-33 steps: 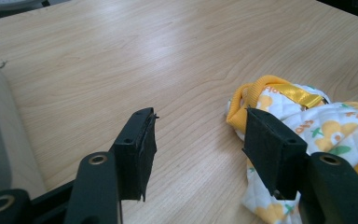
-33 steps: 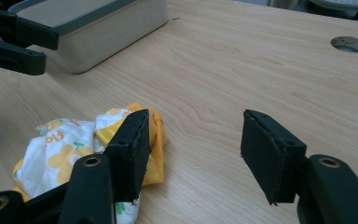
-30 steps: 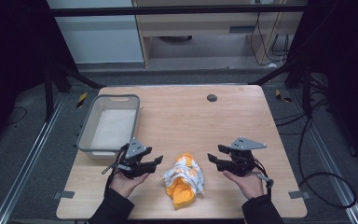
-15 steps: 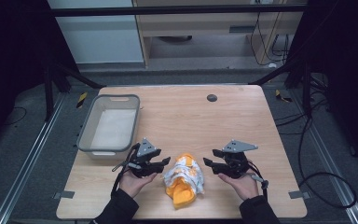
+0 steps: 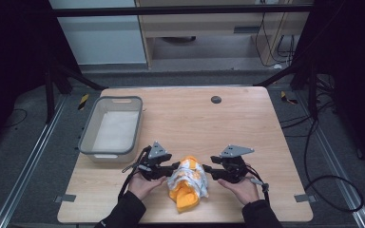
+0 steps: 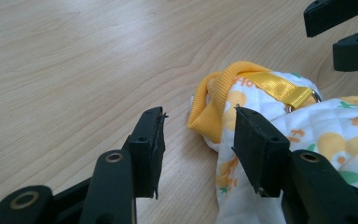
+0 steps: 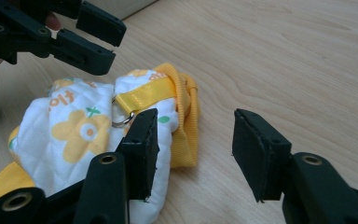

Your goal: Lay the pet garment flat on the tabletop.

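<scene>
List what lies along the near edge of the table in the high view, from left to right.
Left tongs → bundled white and yellow flower-print cloth → right tongs. Both pairs of tongs point inward at the cloth from either side, and their jaws have just been closing, not yet pressed on it.

black tongs point(image 5: 178, 169), grey plates, dark sleeves point(image 5: 123, 213)

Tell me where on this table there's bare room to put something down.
The wood is bare from the grey bin across to the right edge, apart from a small dark disc near the far edge. The near middle is crowded: both grippers, left and right, flank the floral cloth.
</scene>
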